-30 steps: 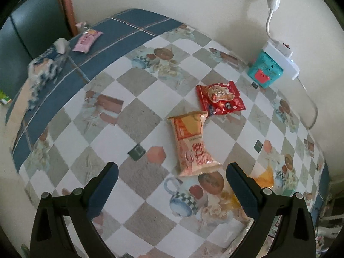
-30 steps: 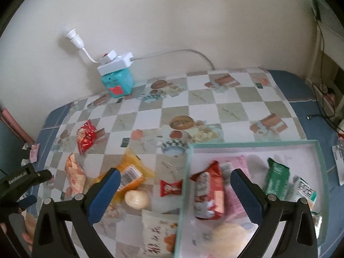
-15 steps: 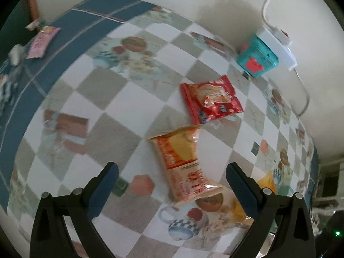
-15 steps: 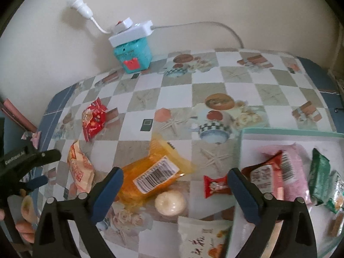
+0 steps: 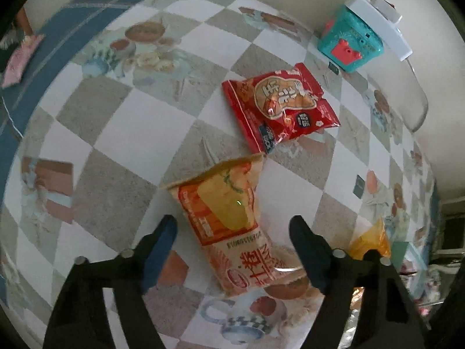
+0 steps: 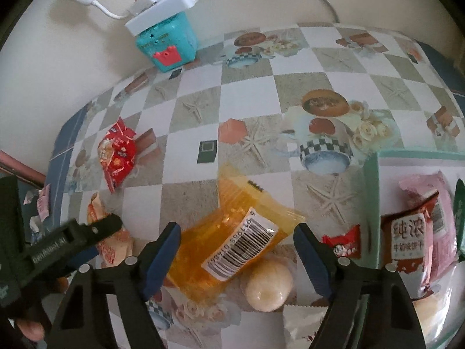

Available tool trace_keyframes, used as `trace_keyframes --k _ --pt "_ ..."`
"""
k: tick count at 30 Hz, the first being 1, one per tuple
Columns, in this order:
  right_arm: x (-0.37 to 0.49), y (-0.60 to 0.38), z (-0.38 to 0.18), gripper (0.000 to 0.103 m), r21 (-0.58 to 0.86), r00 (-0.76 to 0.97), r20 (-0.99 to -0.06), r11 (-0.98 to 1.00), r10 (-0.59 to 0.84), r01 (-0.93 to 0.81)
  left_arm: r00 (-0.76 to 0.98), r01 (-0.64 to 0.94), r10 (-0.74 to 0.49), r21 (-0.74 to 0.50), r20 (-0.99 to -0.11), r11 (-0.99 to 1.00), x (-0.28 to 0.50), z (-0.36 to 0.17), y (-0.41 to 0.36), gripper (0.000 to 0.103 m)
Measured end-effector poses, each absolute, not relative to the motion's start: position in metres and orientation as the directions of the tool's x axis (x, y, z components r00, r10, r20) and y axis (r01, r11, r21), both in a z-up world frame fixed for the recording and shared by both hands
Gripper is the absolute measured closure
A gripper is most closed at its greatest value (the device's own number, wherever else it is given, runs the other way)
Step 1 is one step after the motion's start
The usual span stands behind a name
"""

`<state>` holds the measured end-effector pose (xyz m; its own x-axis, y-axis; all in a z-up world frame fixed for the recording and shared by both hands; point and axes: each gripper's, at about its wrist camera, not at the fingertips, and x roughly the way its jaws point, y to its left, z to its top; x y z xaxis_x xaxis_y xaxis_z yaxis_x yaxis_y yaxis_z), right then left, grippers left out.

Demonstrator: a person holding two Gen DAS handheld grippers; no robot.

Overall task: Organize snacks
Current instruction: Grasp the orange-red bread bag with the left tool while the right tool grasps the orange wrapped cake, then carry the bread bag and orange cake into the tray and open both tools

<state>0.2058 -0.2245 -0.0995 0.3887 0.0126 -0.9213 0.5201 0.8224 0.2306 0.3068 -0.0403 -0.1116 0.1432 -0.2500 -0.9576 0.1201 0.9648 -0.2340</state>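
the orange-and-cream snack pack [image 5: 232, 226] lies flat on the checked tablecloth [image 5: 116, 133], and it is our landmark. the left gripper [image 5: 232, 232] sits right over it, jaws straddling its lower half; they have just been closing, pack between them, but the blue pads look clear of the film on both sides, so nothing is grasped yet. risk one: the pack lies skewed to the jaws, so a squeeze may catch only a crinkled edge and let it slip or twist out on the lift.

just beyond the pack's top corner, almost touching it, lies the red snack bag [image 5: 279, 107]; a dragged lift could nudge it.

to the pack's right, the yellow-orange packet [image 6: 232, 238] with the barcode label sits between the jaws of the right gripper [image 6: 237, 241], which have also just been closing and are not yet pressing. risk two: the pale round sweet [image 6: 268, 285] touches that packet's near side, close to one jaw; a low pinch could knock it rolling.

further right stand the small red candy [image 6: 341, 244] and the glass-walled tray [image 6: 373, 203], already holding packets. both hands are near each other, so two lifts together may collide.
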Motion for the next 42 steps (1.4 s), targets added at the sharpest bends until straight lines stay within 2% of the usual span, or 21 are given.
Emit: trace_keyframes --k 3,5,8,18,30,42 --pt "0.215 -0.221 -0.1 0.032 0.214 0.371 -0.929 0.831 0.01 0.514 0.142 0.123 -0.255 -0.239 -0.956 0.963 0.309 -0.11 -0.045 0.038" --pt "0.219 -0.218 -0.101 0.036 0.198 0.359 -0.933 0.838 0.002 0.509 0.149 0.128 -0.241 -0.223 -0.959 0.966 0.309 -0.11 -0.047 0.053" --pt "0.224 -0.212 -0.102 0.04 0.177 0.345 -0.939 0.849 -0.007 0.498 0.159 0.138 -0.236 -0.215 -0.959 0.967 0.309 -0.111 -0.049 0.06" --pt "0.221 -0.201 -0.1 0.051 0.167 0.358 -0.934 0.875 -0.007 0.454 0.195 0.093 -0.229 -0.214 -0.954 0.972 0.301 -0.102 -0.034 0.063" --pt "0.185 -0.198 -0.056 0.054 0.201 0.459 -0.888 0.871 -0.031 0.448 0.241 0.021 -0.211 -0.213 -0.947 0.977 0.261 -0.073 -0.016 0.063" --pt "0.114 -0.212 0.006 0.055 0.219 0.555 -0.825 0.848 -0.102 0.482 0.289 0.059 -0.206 -0.197 -0.935 0.979 0.205 -0.025 -0.042 0.063"
